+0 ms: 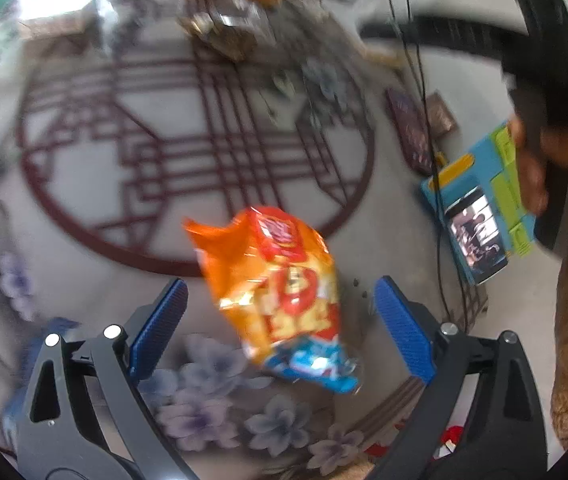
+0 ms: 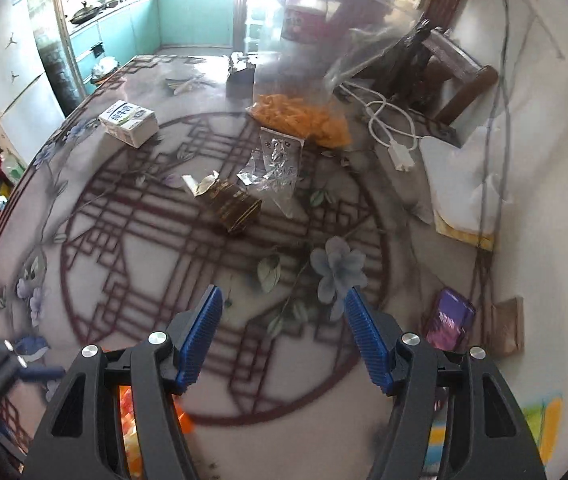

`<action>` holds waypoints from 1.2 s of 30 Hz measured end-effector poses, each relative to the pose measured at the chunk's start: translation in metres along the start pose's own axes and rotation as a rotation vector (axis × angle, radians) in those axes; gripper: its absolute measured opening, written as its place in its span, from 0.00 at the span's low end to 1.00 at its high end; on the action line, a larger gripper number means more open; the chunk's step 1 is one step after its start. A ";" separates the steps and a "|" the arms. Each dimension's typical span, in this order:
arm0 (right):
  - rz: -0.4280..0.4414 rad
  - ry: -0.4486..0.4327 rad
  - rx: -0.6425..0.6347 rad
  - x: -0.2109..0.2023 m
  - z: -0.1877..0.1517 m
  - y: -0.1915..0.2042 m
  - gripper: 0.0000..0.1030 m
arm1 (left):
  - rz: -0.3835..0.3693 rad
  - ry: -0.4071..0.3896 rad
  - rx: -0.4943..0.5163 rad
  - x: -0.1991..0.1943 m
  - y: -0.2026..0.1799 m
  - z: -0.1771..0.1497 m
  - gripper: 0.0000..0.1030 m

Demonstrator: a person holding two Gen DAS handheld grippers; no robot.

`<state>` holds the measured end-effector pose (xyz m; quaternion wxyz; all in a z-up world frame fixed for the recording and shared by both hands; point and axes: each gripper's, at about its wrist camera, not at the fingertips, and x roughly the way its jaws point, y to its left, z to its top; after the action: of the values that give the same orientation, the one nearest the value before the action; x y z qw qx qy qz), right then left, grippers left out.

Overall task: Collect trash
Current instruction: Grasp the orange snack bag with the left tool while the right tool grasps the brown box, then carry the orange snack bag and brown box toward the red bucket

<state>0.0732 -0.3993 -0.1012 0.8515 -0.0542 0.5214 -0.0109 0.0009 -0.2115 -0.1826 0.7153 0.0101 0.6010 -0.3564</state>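
Observation:
An orange snack bag (image 1: 280, 300) with a blue bottom end lies between the fingers of my left gripper (image 1: 280, 282). The jaws stand wide and neither blue pad touches the bag. The same snack bag (image 2: 132, 420) peeks out orange under the right gripper's left finger. My right gripper (image 2: 284, 293) is open over the patterned table (image 2: 323, 420) with nothing between its fingers. Farther off lie a brown crumpled wrapper (image 2: 236, 204), clear crumpled wrappers (image 2: 278, 160) and a white milk carton (image 2: 128, 122).
A clear bag of orange snacks (image 2: 303, 120) stands at the table's far side beside a white charger cable (image 2: 399, 156). A purple packet (image 2: 449, 320) and a brown packet (image 2: 507, 332) lie at the right edge. A hand (image 1: 531, 168) holds a blue-green device.

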 end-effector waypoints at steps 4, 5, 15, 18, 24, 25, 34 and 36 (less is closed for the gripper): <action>0.083 0.012 -0.033 0.032 0.018 0.004 0.69 | 0.014 0.087 0.015 0.029 -0.003 -0.001 0.67; 0.094 0.016 -0.038 0.038 0.021 0.005 0.69 | 0.000 0.093 0.010 0.031 -0.002 -0.001 0.63; 0.209 0.090 -0.138 0.119 0.073 0.035 0.69 | 0.212 -0.107 -0.019 -0.036 0.027 0.017 0.40; 0.210 0.118 -0.180 0.137 0.079 0.044 0.70 | 0.293 -0.180 -0.044 -0.064 0.037 0.019 0.40; 0.154 0.153 -0.237 0.157 0.083 0.055 0.65 | 0.417 -0.271 -0.111 -0.106 0.060 0.028 0.41; 0.141 0.156 -0.239 0.159 0.082 0.056 0.49 | 0.432 -0.281 -0.118 -0.111 0.065 0.031 0.41; 0.085 -0.020 -0.247 0.080 0.062 0.089 0.19 | 0.507 -0.310 -0.186 -0.127 0.088 0.029 0.42; 0.098 -0.056 -0.238 0.057 0.057 0.099 0.19 | 0.515 -0.318 -0.194 -0.131 0.091 0.026 0.42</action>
<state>0.1463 -0.3008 -0.1364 0.8529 -0.1295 0.4969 0.0941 0.0680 -0.0899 -0.0994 0.8647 0.0379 0.4905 -0.1019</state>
